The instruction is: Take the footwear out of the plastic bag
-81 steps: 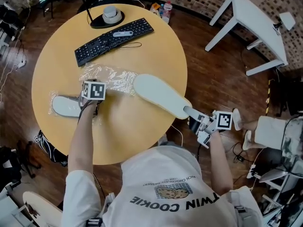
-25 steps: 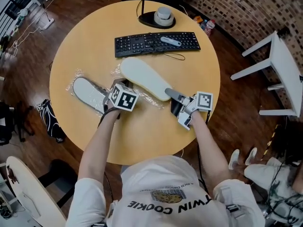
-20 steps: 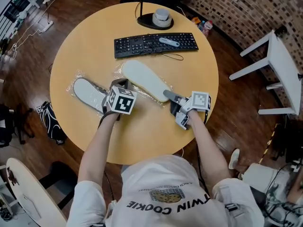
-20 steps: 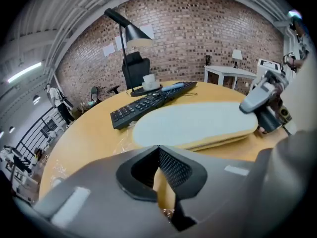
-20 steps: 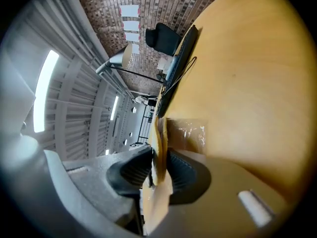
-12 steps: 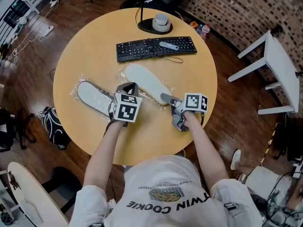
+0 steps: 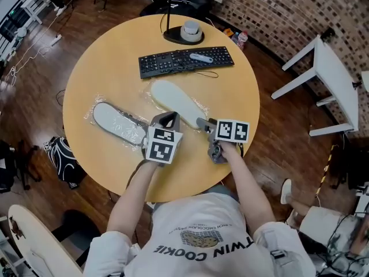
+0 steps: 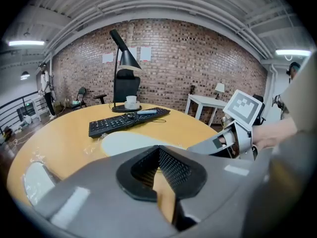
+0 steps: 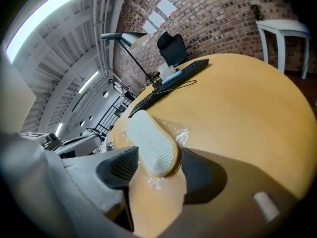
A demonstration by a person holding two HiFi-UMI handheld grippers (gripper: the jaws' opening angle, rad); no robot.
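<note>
A white slipper (image 7: 173, 98) lies sole up on the round table (image 7: 92, 68), with crumpled clear plastic (image 7: 199, 105) under its near end. My right gripper (image 7: 202, 122) is open after its jaws have just been opening. The slipper's heel (image 9: 148, 140) sits between the pads and neither pad presses on it. A second white slipper (image 7: 115, 123) lies to the left, still wrapped in its clear bag. My left gripper (image 7: 169, 118) hangs above the table between the two slippers, shut with nothing in it (image 8: 159, 150).
A black keyboard (image 7: 184, 62) with a cable lies across the far side of the table. Behind it stands a black lamp base (image 7: 183, 36) with a white cup on it. A white side table (image 7: 326, 68) stands on the floor to the right.
My right gripper's jaws have spread and let go of the slipper's heel, which now rests on the table. My left gripper has lifted off the bagged slipper and drawn back towards the right gripper.
</note>
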